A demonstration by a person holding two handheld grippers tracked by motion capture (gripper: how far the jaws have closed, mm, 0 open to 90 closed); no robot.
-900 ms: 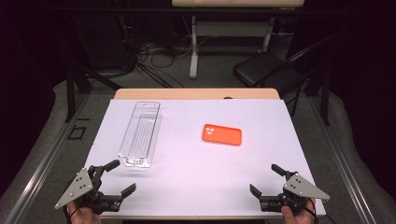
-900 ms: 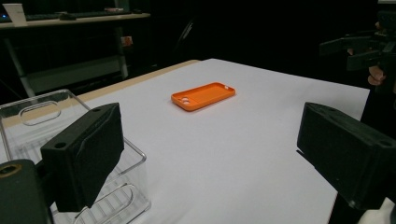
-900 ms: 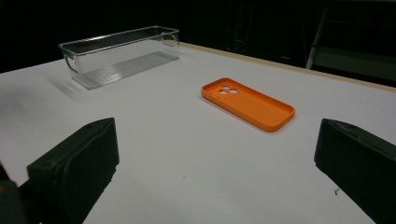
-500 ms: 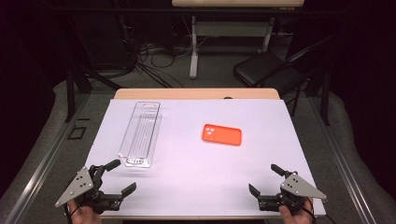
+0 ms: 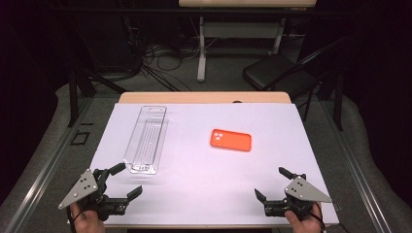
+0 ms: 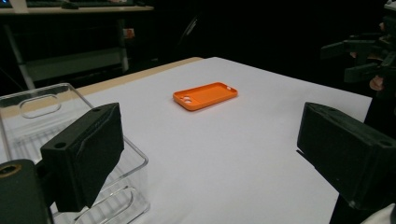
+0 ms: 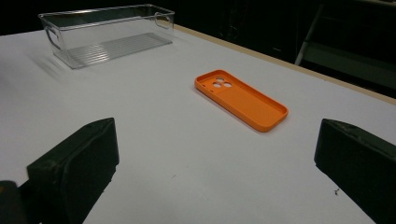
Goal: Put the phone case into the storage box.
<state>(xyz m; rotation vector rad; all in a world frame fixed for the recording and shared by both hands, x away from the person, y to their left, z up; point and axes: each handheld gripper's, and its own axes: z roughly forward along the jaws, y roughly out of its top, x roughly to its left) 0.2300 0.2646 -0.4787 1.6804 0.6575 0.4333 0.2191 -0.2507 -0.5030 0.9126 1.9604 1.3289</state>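
Facing one orange phone case (image 5: 231, 140), flat mid-table, well ahead of both my grippers, long axis running left-right. Right gripper (image 5: 274, 191) nearer it, jaws spread, holding nothing. Left gripper (image 5: 120, 180) also spread and holding nothing, just beside the near end of one clear bin (image 5: 145, 139). Count: one case, one bin, two grippers.

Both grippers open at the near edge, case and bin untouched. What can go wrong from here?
1. The orange case lies flat and thin on the smooth white sheet; jaws may slide it instead of lifting it.
2. The clear bin is narrow and looks light; a nudge from the left gripper, which sits right by its near end, could shift it.
3. The right gripper must cross open table to reach the case; a loose pinch may drop it.
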